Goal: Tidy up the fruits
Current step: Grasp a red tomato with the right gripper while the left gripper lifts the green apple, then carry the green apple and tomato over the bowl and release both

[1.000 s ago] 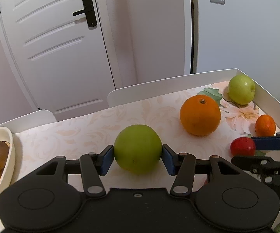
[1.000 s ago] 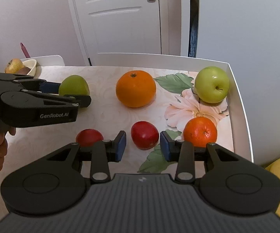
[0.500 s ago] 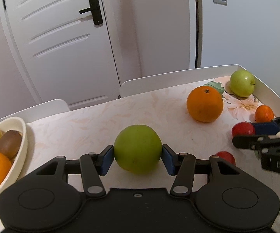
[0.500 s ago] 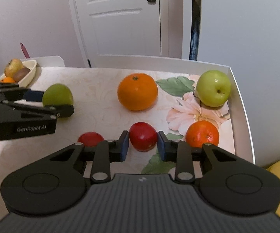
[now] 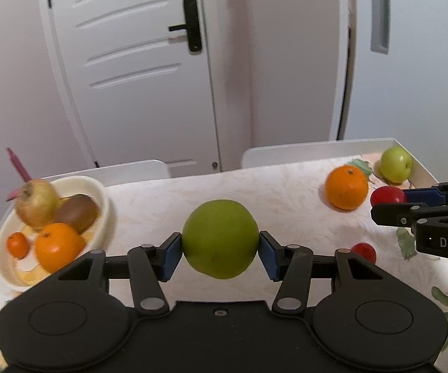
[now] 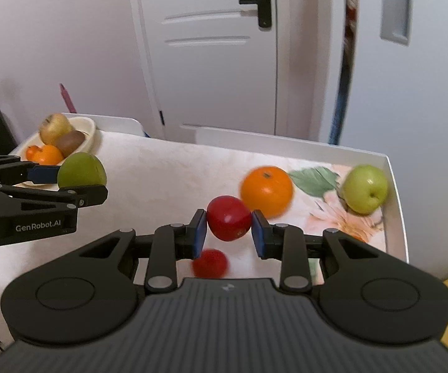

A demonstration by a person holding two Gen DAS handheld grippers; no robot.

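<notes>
Fruit [image 5: 220,238] round, green (smooth, dull-skinned).

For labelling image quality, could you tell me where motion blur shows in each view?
Left wrist view: bowl smeared, held green apple crisp. Right wrist view: large orange and small red fruit on the table blurred, held red fruit sharp.

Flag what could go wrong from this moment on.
The bowl already looks full, so the green fruit in the left gripper may roll out. The red fruit sits between the right gripper's fingers near their tips and could slip onto the small red fruit below.
</notes>
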